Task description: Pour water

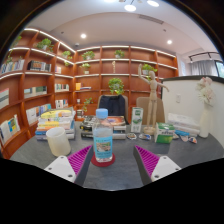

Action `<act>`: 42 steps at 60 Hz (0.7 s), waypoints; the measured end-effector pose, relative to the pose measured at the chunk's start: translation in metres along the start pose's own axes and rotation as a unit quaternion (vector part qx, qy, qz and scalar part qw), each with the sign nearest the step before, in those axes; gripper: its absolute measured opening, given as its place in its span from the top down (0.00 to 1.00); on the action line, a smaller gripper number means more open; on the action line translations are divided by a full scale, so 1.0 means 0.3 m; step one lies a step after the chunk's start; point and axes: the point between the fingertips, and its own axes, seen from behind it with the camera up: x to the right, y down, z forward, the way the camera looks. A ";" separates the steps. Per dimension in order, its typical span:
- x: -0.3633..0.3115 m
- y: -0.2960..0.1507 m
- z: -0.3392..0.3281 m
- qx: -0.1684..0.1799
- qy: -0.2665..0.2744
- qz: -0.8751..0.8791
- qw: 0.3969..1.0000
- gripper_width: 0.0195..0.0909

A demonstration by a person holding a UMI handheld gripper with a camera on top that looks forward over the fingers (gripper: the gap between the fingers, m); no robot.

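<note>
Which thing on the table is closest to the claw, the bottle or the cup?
The clear water bottle. It stands just ahead of the open claw, in line with the gap between its fingers. The pale cup sits off to the left side.

One clear water bottle [103,137] with a blue cap stands at the middle of the frame. One pale cup [58,142] sits at the lower left. Two pink pads [79,160] show at the bottom. At least three potted plants [116,87] sit on the shelves [40,80] across the upper half.
</note>
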 end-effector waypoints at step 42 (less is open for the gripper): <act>0.314 0.033 -0.498 0.006 0.117 0.045 0.992 0.13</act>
